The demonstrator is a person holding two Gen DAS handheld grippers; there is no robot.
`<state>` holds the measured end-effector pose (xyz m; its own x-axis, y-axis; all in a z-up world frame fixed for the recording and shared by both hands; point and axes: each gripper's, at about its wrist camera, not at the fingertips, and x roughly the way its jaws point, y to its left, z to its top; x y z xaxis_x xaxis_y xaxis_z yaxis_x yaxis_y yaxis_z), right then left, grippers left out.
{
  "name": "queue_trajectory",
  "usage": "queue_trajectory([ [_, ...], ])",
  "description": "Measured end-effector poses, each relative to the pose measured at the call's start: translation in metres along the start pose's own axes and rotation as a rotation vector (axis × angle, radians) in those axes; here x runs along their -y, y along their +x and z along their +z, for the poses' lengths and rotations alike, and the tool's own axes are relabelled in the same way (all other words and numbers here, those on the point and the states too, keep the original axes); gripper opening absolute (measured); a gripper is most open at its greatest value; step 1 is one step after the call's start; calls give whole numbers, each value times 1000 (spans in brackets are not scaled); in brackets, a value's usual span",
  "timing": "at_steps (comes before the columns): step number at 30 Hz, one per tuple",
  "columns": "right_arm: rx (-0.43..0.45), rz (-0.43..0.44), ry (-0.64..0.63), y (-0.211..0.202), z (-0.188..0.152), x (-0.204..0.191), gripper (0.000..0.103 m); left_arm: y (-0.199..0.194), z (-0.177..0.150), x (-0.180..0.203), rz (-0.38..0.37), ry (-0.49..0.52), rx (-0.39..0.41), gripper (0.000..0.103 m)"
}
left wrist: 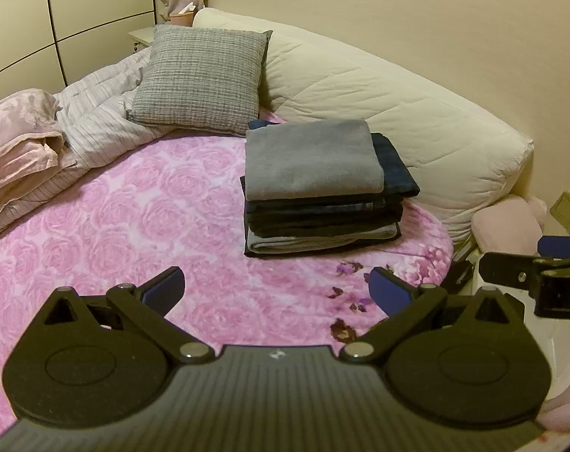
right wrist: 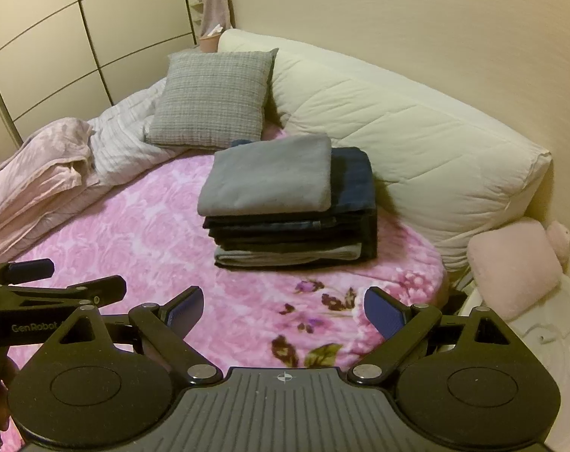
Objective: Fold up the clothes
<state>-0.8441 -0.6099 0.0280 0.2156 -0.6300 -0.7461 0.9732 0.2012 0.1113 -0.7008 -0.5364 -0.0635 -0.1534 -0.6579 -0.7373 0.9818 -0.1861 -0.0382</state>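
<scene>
A neat stack of folded clothes rests on the pink rose-print blanket, topped by a folded grey garment over dark and plaid pieces. My left gripper hovers over the blanket in front of the stack, open, nothing between its blue pads. My right gripper is likewise open and empty, short of the stack. Each gripper's fingers show at the edge of the other's view: the right one and the left one.
A grey checked cushion leans behind the stack beside a long cream bolster. A striped duvet and crumpled pink cloth lie at left. A pink pillow sits past the bed's right edge.
</scene>
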Motion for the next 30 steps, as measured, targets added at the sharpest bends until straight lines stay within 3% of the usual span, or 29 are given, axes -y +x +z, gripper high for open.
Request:
queue_trajectory([
  [30,-2,6,0,4,4,9,90,5,7,9,22,19,-12,102],
])
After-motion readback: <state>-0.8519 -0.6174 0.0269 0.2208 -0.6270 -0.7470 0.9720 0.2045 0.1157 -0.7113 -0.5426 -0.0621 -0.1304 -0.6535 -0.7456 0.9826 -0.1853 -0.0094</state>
